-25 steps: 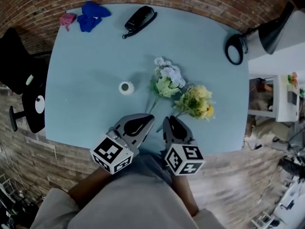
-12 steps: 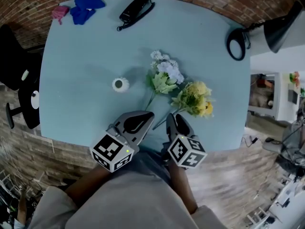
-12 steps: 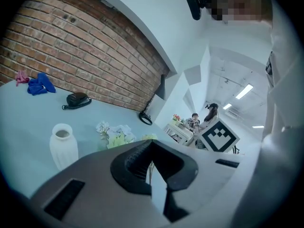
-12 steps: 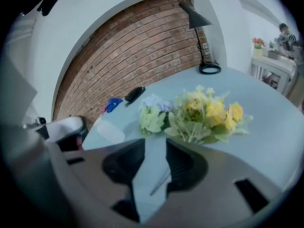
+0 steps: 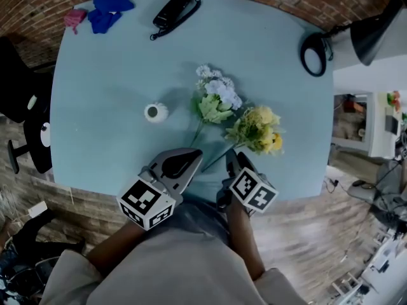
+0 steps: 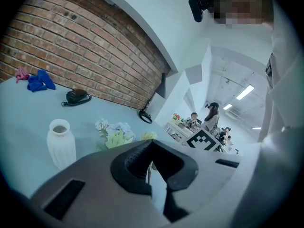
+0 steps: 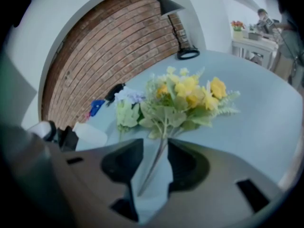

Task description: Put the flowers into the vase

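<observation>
Left gripper [image 5: 193, 154], lower centre of the head view: fingers closed hard together. Tips sit over the near edge of the counter [image 5: 102, 88], just by the stem end of the pale blue-and-green bunch [image 5: 215, 100].

Right gripper [image 5: 230, 157], just to its right, tipped downward: fingers wide and have just been opening. The stem [image 7: 153, 167] of the yellow bunch [image 5: 257, 129] runs between them; neither finger presses on it.

Both bunches lie flat mid-counter, heads close together, stems pointing to the bottom of the frame.

White ribbed vase [image 5: 152, 112] stands upright left of the pale bunch, apart from it.

Upper left: blue cloth [image 5: 107, 11], pink cloth [image 5: 74, 18]. Top centre: black handset [image 5: 173, 10]. Upper right: lamp [image 5: 315, 54].
</observation>
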A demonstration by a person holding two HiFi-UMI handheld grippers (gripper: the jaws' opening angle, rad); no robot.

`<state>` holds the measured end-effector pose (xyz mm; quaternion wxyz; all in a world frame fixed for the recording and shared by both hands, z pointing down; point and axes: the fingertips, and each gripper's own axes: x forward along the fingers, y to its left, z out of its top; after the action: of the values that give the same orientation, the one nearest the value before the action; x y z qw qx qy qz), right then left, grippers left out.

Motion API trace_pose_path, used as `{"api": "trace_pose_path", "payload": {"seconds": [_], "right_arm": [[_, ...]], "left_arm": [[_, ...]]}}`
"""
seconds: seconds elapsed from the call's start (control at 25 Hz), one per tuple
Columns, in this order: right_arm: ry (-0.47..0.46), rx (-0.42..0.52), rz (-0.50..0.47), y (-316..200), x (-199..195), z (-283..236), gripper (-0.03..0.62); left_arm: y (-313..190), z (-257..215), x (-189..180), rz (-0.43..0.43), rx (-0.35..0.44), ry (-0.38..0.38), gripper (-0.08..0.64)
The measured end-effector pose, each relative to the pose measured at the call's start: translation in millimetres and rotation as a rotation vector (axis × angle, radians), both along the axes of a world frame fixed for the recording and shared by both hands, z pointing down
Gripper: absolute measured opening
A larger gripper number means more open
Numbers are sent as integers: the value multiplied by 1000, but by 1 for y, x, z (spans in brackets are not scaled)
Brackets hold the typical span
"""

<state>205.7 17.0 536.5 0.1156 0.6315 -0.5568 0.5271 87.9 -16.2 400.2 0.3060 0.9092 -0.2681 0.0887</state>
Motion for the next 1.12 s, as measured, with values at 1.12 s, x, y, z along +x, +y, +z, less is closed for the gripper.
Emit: {"api": "trace_pose_path", "payload": {"seconds": [1.12], "right_arm": [[-201,-152,141,-11,14,39,149]], "left_arm": [[-9,15,-5,-14,-80,19,20]]}}
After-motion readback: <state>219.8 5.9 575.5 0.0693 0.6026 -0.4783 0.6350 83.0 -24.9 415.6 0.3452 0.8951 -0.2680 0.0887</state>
